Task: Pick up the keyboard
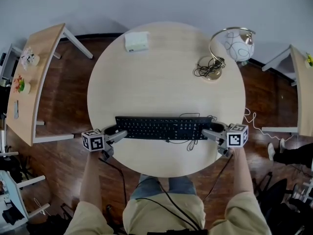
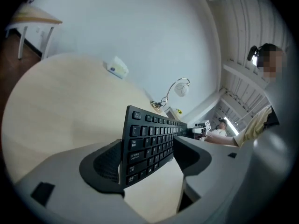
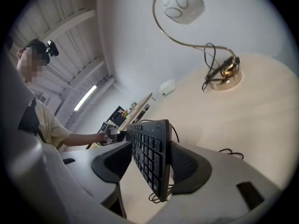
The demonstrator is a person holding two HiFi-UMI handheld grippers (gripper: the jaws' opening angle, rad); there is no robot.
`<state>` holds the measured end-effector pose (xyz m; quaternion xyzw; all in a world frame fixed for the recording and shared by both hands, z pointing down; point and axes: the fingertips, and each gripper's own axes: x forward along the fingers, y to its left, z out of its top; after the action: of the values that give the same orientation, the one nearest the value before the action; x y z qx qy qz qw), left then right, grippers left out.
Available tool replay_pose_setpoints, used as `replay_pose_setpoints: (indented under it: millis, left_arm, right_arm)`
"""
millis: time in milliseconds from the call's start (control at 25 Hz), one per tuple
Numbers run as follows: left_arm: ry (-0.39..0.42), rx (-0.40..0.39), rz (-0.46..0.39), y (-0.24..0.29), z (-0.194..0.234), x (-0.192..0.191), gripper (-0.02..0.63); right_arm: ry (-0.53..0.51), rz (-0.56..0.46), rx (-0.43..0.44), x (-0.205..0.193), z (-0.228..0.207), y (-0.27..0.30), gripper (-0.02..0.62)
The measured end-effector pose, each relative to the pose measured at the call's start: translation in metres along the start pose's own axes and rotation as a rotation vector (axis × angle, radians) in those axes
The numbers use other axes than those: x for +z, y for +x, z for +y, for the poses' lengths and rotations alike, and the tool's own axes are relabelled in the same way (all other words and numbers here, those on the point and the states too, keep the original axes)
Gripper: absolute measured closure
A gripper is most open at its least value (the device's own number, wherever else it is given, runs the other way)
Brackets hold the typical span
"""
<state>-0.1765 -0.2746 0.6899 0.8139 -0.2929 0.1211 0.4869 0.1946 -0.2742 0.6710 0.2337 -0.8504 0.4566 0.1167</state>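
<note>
Farthest left stands a narrow side bench (image 1: 36,82) with small flower pots (image 1: 27,60) at its far end. Next comes the round bench (image 1: 166,72), pale wood, with a white box (image 1: 136,41) at its far edge. At its far right is a brass lamp (image 1: 230,45) with a white globe shade, its cord (image 1: 208,68) coiled by the base. A second side bench (image 1: 303,97) shows at the right edge. All of these sit well apart from the keyboard (image 1: 164,128).

It is long, slim and black with low dark keys, and runs left to right across the near part of the round bench. A thin black cable (image 1: 191,143) loops out by its right end. In both gripper views its ends look raised, with bare wood showing beneath.

The left gripper (image 1: 119,134) is closed on the left end. Its left finger's ribbed pad (image 2: 105,164) lies against the underside and its right finger (image 2: 191,155) is at the key face. The right gripper (image 1: 210,133) clamps the right end the same way, right finger (image 3: 187,169) on the back, left finger (image 3: 112,162) on the key side. Both pairs of fingers are apart only by the keyboard's thickness
</note>
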Motion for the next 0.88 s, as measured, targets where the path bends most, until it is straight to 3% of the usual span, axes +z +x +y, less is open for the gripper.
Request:
replay_pose_setpoints:
  millis: [160,320,520,680,880]
  left_arm:
    - [0.118,0.041,-0.066,-0.017,-0.024,0.019,0.272]
    - [0.243,0.123,-0.191,-0.033,-0.048,0.046,0.273]
    - [0.312,0.233,-0.353,-0.051,-0.068,0.074,0.285]
    - [0.361,0.270,-0.460,-0.076,-0.088,0.099,0.285]
    - [0.514,0.313,-0.589,-0.121,-0.134,0.141,0.285]
  right_arm:
    - [-0.178,-0.090,-0.157,0.031,0.025,-0.013,0.342]
    - [-0.361,-0.230,-0.309,0.071,0.055,-0.032,0.374]
    - [-0.516,-0.392,-0.460,0.110,0.104,-0.055,0.380]
    - [-0.600,-0.482,-0.489,0.132,0.145,-0.067,0.374]
    - [-0.679,-0.637,-0.485,0.158,0.198,-0.086,0.371]
